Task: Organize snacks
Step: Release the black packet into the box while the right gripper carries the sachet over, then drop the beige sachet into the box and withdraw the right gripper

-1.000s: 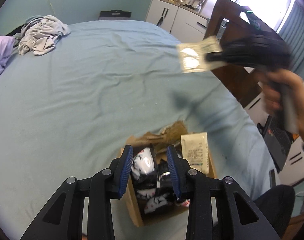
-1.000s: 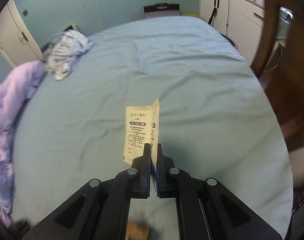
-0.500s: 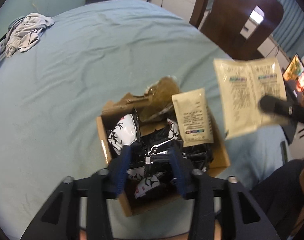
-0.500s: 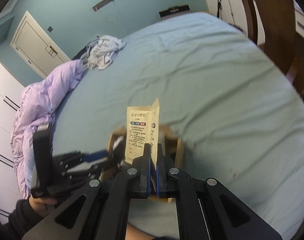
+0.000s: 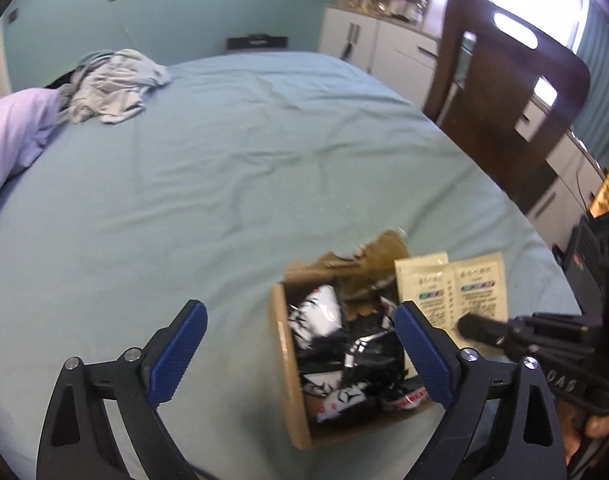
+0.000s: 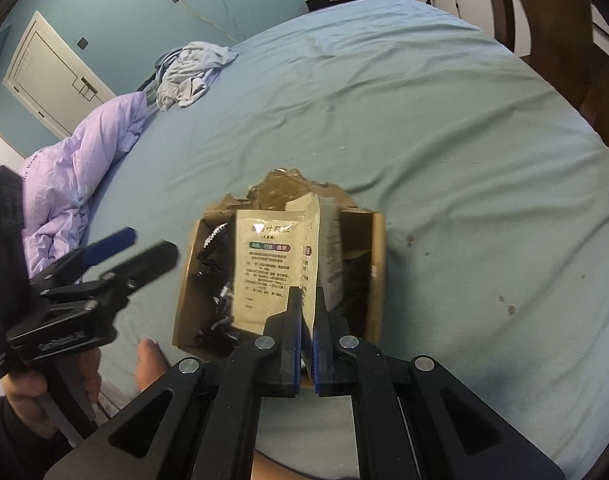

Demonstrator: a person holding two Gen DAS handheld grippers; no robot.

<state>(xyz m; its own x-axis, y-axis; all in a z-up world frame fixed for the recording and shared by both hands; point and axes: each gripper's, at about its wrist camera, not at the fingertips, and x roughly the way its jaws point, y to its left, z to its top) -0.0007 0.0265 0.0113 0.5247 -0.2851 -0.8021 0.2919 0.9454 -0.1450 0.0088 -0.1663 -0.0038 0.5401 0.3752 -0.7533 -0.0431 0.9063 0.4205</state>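
The right gripper (image 6: 307,312) is clamped on the lower edge of a pair of joined cream sachets (image 6: 270,268), holding them upright over the open cardboard box (image 6: 378,272) on the blue bedsheet (image 6: 424,120). The left gripper (image 5: 300,348) hangs wide open and empty beside the box's left wall. The step appears to be placement; next comes lowering the sachets among the black-and-white snack packets (image 5: 324,320) and letting go.

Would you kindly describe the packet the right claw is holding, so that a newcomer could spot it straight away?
On the pale blue bed sits an open cardboard box of black-and-white snack packs. Just above it, the right claw pinches a pair of joined cream sachets. Unlike the dark wrappers below, they are flat, pale and printed with text and small coloured labels.
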